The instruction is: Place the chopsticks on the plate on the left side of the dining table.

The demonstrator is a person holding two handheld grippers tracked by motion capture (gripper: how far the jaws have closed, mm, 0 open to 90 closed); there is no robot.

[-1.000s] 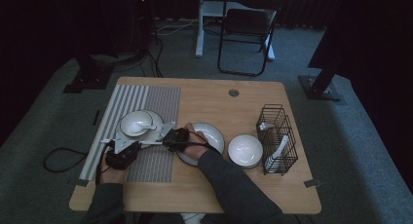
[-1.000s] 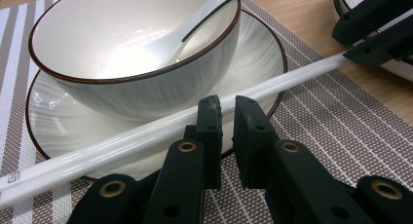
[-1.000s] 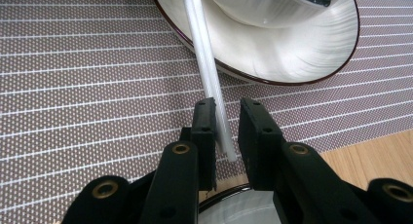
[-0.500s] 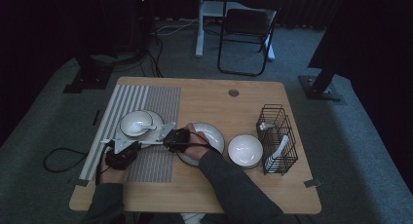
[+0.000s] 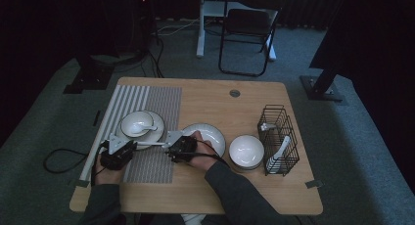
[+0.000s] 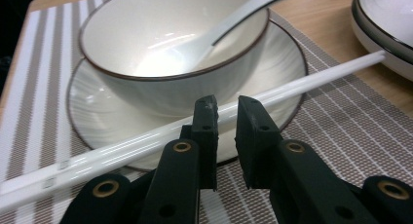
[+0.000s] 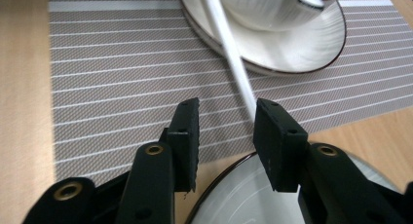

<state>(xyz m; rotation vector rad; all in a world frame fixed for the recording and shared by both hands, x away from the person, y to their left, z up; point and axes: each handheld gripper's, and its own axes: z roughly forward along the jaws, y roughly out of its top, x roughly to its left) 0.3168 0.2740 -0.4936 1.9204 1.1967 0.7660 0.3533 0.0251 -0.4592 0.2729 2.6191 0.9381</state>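
Left gripper view: left tongs [image 6: 225, 118] nearly closed, a narrow gap between the jaws, nothing clamped. White chopsticks [image 6: 302, 84] lie just beyond the jaw tips, crossing them from lower left to upper right, over the near rim of the plate [image 6: 92, 109]. Whether the tips touch the sticks I cannot tell. Bowl [image 6: 170, 44] sits on that plate behind the sticks, a white spoon [image 6: 234, 22] inside it.

Right gripper view: right tongs [image 7: 225, 124] open moderately wide, holding nothing. Chopsticks' end [image 7: 238, 73] lies just ahead of the right-hand jaw, running away toward the plate and bowl. Striped placemat [image 7: 112, 83] under and ahead of the jaws; rim of a second plate [image 7: 234, 195] directly below them.

High view: left tongs [image 5: 117, 149] and right tongs [image 5: 177, 146] near each other, chopsticks [image 5: 151, 144] spanning between them on the table [image 5: 205, 95].
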